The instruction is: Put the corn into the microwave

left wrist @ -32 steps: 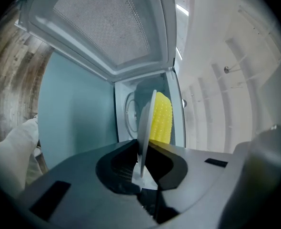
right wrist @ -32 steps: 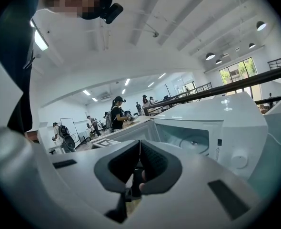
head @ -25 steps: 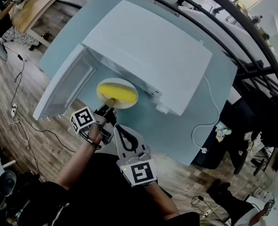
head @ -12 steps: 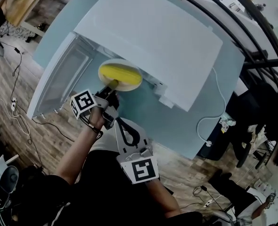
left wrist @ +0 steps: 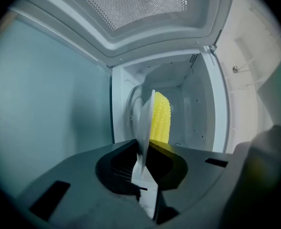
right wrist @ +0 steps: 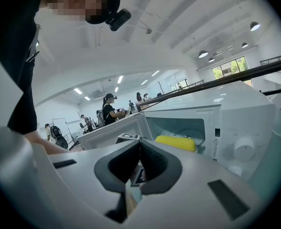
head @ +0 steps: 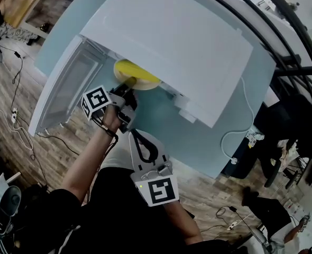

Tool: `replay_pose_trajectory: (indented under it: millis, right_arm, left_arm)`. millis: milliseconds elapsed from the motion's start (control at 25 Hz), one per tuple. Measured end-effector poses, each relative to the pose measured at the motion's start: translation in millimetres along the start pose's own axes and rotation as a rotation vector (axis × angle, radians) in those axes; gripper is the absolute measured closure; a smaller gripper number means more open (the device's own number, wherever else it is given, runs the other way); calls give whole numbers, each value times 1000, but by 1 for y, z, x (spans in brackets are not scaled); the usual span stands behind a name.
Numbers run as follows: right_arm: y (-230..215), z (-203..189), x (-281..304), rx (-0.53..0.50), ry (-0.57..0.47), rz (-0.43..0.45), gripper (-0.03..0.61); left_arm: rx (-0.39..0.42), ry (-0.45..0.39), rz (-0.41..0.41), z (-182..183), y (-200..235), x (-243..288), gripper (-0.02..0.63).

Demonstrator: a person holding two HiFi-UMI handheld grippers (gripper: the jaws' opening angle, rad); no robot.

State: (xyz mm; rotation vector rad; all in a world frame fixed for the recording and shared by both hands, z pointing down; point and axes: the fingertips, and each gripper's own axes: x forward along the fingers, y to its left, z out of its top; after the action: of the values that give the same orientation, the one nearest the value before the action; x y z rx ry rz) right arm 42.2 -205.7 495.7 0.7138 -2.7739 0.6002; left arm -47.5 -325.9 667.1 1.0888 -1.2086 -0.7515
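Note:
A yellow corn cob (head: 128, 70) lies on a white plate (head: 141, 81) that is half under the top of the white microwave (head: 177, 41), at its open mouth. My left gripper (head: 126, 90) is shut on the plate's near rim. In the left gripper view the plate (left wrist: 147, 120) stands edge-on between the jaws, with the corn (left wrist: 160, 118) beside it and the cavity behind. My right gripper (head: 134, 134) hangs back near the body, shut and empty. In its own view the right gripper (right wrist: 139, 146) looks toward the corn (right wrist: 175, 143) and the microwave (right wrist: 235, 123).
The microwave door (head: 66, 86) swings open to the left of the plate. The microwave stands on a light blue table (head: 209, 142); its white cord (head: 235, 136) runs off the right edge. Dark railings lie behind, cables on the wooden floor, people far off (right wrist: 107, 111).
My left gripper has carried the plate with the corn forward, from in front of the microwave to partly inside its opening. The right gripper has stayed about where it was.

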Motion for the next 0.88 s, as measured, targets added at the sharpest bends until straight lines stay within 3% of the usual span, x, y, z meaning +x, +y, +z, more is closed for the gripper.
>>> replay_pose_trajectory:
  millis: [680,880]
  right_arm:
    - [-12,-2,7,11,16,-14,568]
    - [-14,-5,7,20,26,-19,568]
  left_arm:
    - [-99,13,45,6,18,24,581]
    - [-89,17,55,7,20,28,581]
